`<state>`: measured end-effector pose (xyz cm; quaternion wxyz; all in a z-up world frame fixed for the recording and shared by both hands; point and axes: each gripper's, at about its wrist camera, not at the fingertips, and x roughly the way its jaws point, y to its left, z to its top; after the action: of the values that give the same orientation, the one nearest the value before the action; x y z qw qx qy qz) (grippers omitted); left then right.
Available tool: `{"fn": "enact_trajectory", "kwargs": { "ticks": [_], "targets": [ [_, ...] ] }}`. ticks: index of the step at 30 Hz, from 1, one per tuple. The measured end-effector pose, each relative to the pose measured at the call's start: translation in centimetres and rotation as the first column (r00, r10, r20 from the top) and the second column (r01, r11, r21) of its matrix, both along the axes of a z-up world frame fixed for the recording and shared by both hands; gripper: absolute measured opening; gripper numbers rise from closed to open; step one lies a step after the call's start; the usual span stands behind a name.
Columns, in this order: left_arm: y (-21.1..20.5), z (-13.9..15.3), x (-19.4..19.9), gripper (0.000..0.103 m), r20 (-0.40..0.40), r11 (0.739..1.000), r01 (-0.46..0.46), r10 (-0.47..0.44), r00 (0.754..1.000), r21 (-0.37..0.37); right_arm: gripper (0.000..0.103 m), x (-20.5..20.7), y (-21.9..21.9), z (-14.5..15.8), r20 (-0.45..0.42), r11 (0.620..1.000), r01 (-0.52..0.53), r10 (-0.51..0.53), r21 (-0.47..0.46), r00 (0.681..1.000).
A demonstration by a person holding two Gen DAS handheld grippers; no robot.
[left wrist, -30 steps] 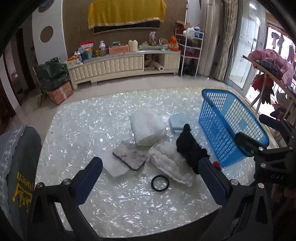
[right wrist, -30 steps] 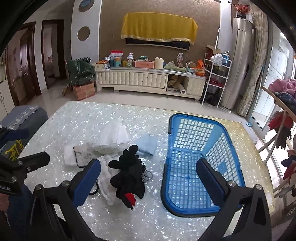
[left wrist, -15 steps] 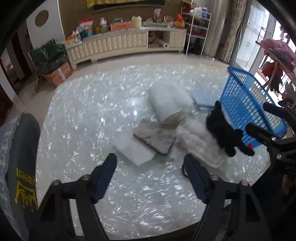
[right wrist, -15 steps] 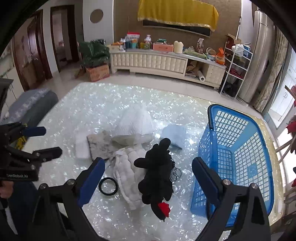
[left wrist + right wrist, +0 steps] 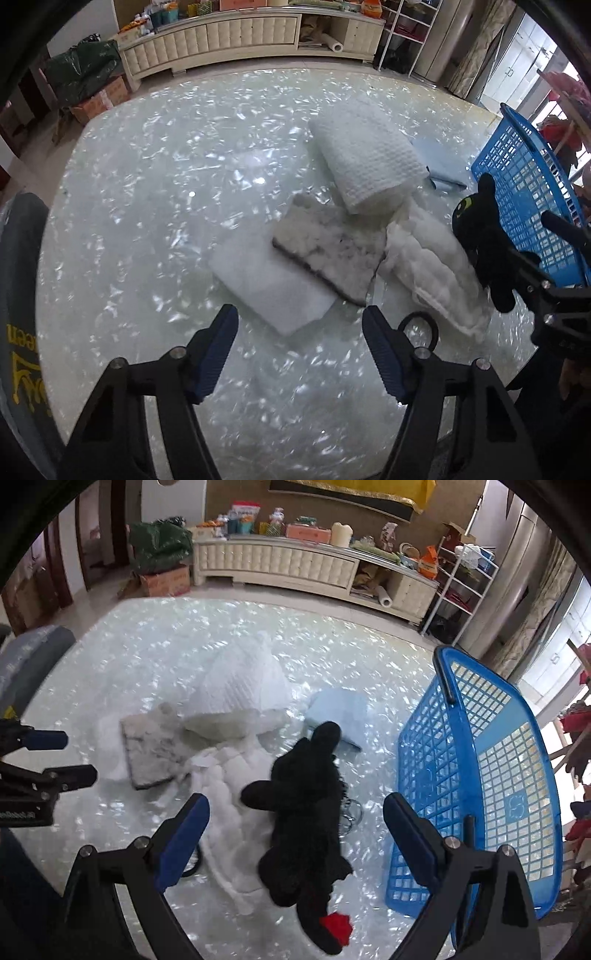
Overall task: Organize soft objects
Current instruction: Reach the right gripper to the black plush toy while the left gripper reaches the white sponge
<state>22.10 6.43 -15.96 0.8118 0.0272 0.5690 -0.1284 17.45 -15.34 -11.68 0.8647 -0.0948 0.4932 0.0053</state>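
Soft things lie in a heap on the shiny table. My left gripper (image 5: 300, 325) is open just above the near edge of a flat white pad (image 5: 269, 280), which lies under a grey-white furry mat (image 5: 332, 243). A folded white waffle towel (image 5: 365, 158), a white quilted cloth (image 5: 432, 266) and a light blue cloth (image 5: 443, 162) lie beyond. My right gripper (image 5: 295, 819) is open, its fingers either side of a black plush toy (image 5: 306, 812) with a red tip, lying on the quilted cloth (image 5: 236, 812).
A blue plastic basket (image 5: 480, 775) lies tipped at the right; it also shows in the left wrist view (image 5: 532, 184). A black ring (image 5: 419, 328) lies by my left gripper's right finger. A grey chair (image 5: 26, 664) stands at the table's left edge.
Both grippers have moved forward and down toward the heap. The left one has closed in on the flat white pad, the right one on the black plush toy.
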Motion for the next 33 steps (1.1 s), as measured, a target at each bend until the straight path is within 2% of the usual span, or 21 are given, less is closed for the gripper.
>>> {"fn": "enact_trajectory", "kwargs": {
  "ticks": [4, 6, 11, 15, 19, 23, 25, 26, 27, 29, 33],
  "targets": [
    [0.1, -1.2, 1.5, 0.068, -0.024, 1.0, -0.01, 0.011, 1.0, 0.013, 0.095, 0.8, -0.9, -1.2, -0.03, 0.999, 0.035, -0.036, -0.019, 0.999],
    [0.6, -1.8, 2.0, 0.068, -0.041, 1.0, -0.028, 0.029, 0.999, 0.013, 0.095, 1.0, -1.0, -1.3, -0.019, 0.998, 0.042, -0.043, -0.055, 0.999],
    [2.1, -3.2, 2.2, 0.068, -0.076, 0.997, -0.076, 0.077, 0.994, 0.022, 0.095, 1.5, -1.0, -1.3, 0.005, 0.996, 0.032, -0.031, -0.081, 0.999],
    [3.4, -4.0, 2.1, 0.068, -0.101, 0.992, -0.126, 0.124, 0.987, -0.013, 0.095, 1.9, -0.1, -2.0, 0.007, 0.994, 0.001, 0.0, -0.108, 1.0],
    [3.5, -4.6, 2.2, 0.068, -0.115, 0.992, -0.127, 0.124, 0.986, -0.021, 0.095, 1.9, 0.9, -3.0, 0.006, 0.983, -0.018, 0.019, -0.185, 1.0],
    [3.6, -5.1, 2.7, 0.068, -0.121, 0.989, -0.139, 0.133, 0.984, -0.044, 0.089, 2.5, 0.7, -3.7, -0.042, 0.989, -0.02, 0.014, -0.149, 0.999],
    [3.7, -5.1, 2.8, 0.064, -0.116, 0.989, -0.139, 0.132, 0.984, -0.057, 0.08, 2.7, 0.6, -4.3, -0.067, 0.989, -0.014, 0.004, -0.145, 0.998],
    [3.7, -5.0, 2.7, 0.056, -0.115, 0.988, -0.137, 0.129, 0.985, -0.065, 0.072, 2.9, 0.4, -4.6, -0.082, 0.992, -0.01, -0.001, -0.129, 0.997],
    [3.7, -4.9, 2.7, 0.044, -0.117, 0.987, -0.134, 0.123, 0.985, -0.093, 0.066, 3.0, 0.1, -4.7, -0.091, 0.993, -0.002, -0.009, -0.118, 0.996],
    [3.4, -5.0, 3.0, 0.033, -0.131, 0.983, -0.129, 0.111, 0.985, -0.132, 0.064, 3.0, -0.1, -4.5, -0.091, 0.995, 0.008, -0.017, -0.095, 0.996],
    [3.3, -4.9, 3.0, 0.027, -0.135, 0.979, -0.136, 0.116, 0.984, -0.152, 0.057, 2.5, -0.3, -4.0, -0.076, 0.999, 0.012, -0.016, -0.045, 0.997]
  ]
}}
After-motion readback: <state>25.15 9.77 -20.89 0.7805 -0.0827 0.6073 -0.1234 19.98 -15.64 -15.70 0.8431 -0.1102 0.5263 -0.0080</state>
